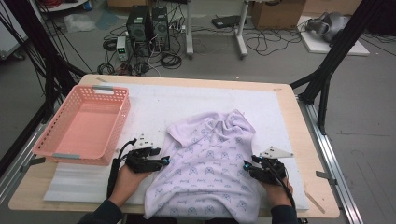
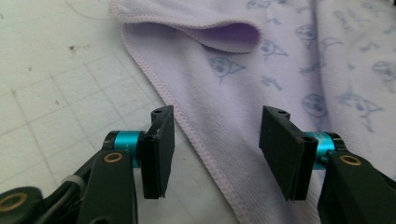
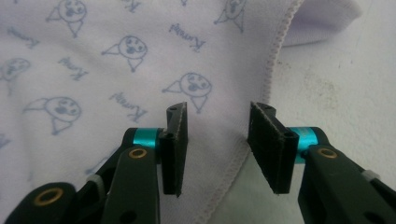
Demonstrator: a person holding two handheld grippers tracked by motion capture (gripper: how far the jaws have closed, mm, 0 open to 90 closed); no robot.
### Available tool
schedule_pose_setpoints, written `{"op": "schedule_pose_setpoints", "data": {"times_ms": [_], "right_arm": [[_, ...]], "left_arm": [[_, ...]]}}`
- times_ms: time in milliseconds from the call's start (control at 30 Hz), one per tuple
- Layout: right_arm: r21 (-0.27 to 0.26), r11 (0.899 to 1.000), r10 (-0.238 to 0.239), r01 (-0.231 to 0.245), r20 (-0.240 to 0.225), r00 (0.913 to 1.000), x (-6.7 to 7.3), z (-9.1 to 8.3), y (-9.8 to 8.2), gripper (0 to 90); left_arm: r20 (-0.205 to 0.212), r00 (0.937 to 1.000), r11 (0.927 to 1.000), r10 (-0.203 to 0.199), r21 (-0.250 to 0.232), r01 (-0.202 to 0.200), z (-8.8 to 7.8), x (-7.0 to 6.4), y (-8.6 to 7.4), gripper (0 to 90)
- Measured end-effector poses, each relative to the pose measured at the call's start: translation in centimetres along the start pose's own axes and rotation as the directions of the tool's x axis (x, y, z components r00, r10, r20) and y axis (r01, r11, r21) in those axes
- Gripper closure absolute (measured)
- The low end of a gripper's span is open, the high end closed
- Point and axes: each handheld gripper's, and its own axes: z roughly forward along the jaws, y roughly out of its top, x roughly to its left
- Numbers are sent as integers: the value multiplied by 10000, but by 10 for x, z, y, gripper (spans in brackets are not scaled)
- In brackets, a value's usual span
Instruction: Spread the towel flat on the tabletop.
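A pale lilac towel (image 1: 210,163) printed with small blue cartoon faces lies rumpled on the white mat, its near end hanging over the table's front edge. My left gripper (image 1: 161,162) sits at the towel's left hem, open, and the stitched hem (image 2: 196,140) runs between its jaws. A folded-over corner (image 2: 224,35) of the towel lies farther ahead. My right gripper (image 1: 247,165) is at the right hem, also open, with the towel's edge (image 3: 233,158) passing between its two black jaws. Neither pair of jaws is closed on the cloth.
A pink plastic basket (image 1: 51,149) stands empty at the table's left. The white mat (image 1: 154,100) covers most of the wooden table (image 1: 299,135). Beyond the far edge the floor holds computers, cables and black tripod legs (image 1: 327,70).
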Motion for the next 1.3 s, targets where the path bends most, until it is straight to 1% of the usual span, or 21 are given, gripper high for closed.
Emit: {"op": "schedule_pose_setpoints", "data": {"times_ms": [67,100,133,167,200,233,333,433,467,567,667,700,733,800,867,1000,1067,1100,1167,1267,1300], "right_arm": [[-16,10000,-49,49,31,10000,-1,0,-1,649],[-27,10000,-24,24,-2,10000,-1,-1,-1,732],[37,10000,-62,62,-149,9999,-2,-3,-2,848],[93,10000,-29,31,-287,9996,-2,-4,-2,867],[148,9999,-58,62,-310,9995,-1,-5,-2,872],[257,9996,-59,68,-366,9993,0,-7,-2,875],[374,9993,-52,73,-552,9985,1,-13,-5,876],[549,9985,119,-70,-903,9958,1,-21,-11,876],[643,9979,127,-62,-1014,9948,1,-23,-12,876],[1093,9939,23,128,-1364,9906,0,-32,-13,876],[1319,9905,-155,383,-1702,9853,-1,-38,-14,838],[1111,9933,-145,331,-1644,9863,-3,-40,-14,770],[742,9972,-3,121,-1582,9874,-5,-41,-13,695],[143,9999,84,-64,-1419,9898,-6,-42,-12,640],[-387,9993,-54,13,-1070,9942,-5,-41,-9,571],[-1354,9908,-93,43,-361,9993,-2,-40,-1,511],[-1643,9864,56,-92,-221,9997,0,-35,3,499],[-1711,9852,7,-33,-153,9999,1,-32,5,494],[-1504,9885,108,-161,-356,9993,2,-22,9,478],[-750,9969,-254,221,-432,9987,8,-4,10,493],[-459,9984,-363,344,-416,9985,9,2,9,499]], "left_arm": [[-225,9996,9998,182,-4,-183,0,-2,-1,530],[-489,9978,9990,453,68,-450,-1,-3,-1,594],[-398,9975,9983,583,80,-580,-2,-4,-1,691],[-216,9975,9976,678,121,-676,-3,-4,-2,808],[-286,9963,9967,808,100,-805,-4,-7,-3,845],[-292,9960,9964,843,115,-840,-5,-8,-4,853],[-34,9984,9982,569,175,-568,-11,-8,-8,857],[198,9987,9984,461,309,-467,-18,-7,-12,856],[356,9987,9987,369,348,-381,-21,-6,-13,856],[714,9965,9976,427,507,-464,-28,-7,-14,856],[840,9939,9972,712,177,-730,-36,-8,-11,846],[822,9940,9974,720,-157,-709,-37,-7,-9,819],[766,9941,9968,766,-309,-744,-38,-6,-8,740],[573,9969,9967,546,-632,-510,-36,-3,-6,608],[554,9980,9963,287,-829,-241,-33,1,-6,535],[400,9992,9947,-26,-1026,67,-27,5,-2,497],[535,9983,9935,-226,-1104,284,-20,6,2,490],[532,9984,9943,-184,-1039,239,-16,6,4,488],[518,9986,9979,105,-637,-72,-7,3,6,482],[551,9970,9985,551,5,-552,5,-5,4,477],[376,9954,9960,882,102,-886,6,-9,4,478]]}}
